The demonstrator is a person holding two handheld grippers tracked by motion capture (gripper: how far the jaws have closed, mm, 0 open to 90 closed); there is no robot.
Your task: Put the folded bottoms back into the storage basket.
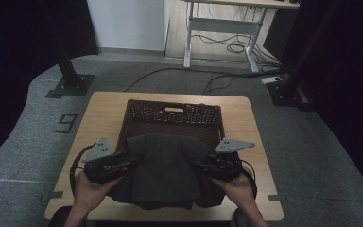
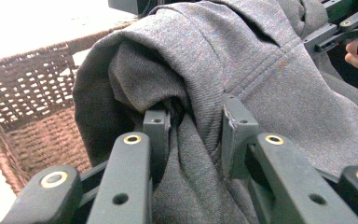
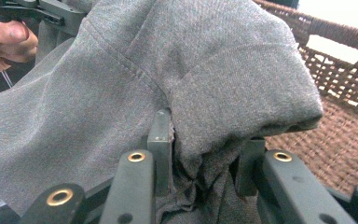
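While each hand-held gripper (image 1: 131,163) (image 1: 197,164) pinches the grey garment (image 1: 163,172), a wooden table (image 1: 246,137) stands on grey carpet (image 1: 321,156).

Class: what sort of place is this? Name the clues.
Probably a lab or office set up for recording: a small wooden table on grey carpet, black stand bases, loose floor cables, and a white-legged desk behind.

The near wall of the wicker basket (image 1: 172,113) is covered by the grey sweatshirt (image 1: 163,172) in the high view, and the basket's floor is hidden too. The fingertips of the left gripper (image 2: 193,126) are buried in folds of cloth in the left gripper view; those of the right gripper (image 3: 205,140) are likewise swallowed. The person's forearms are cut off by the bottom edge of the high view. The sweatshirt's sleeves cannot be made out.
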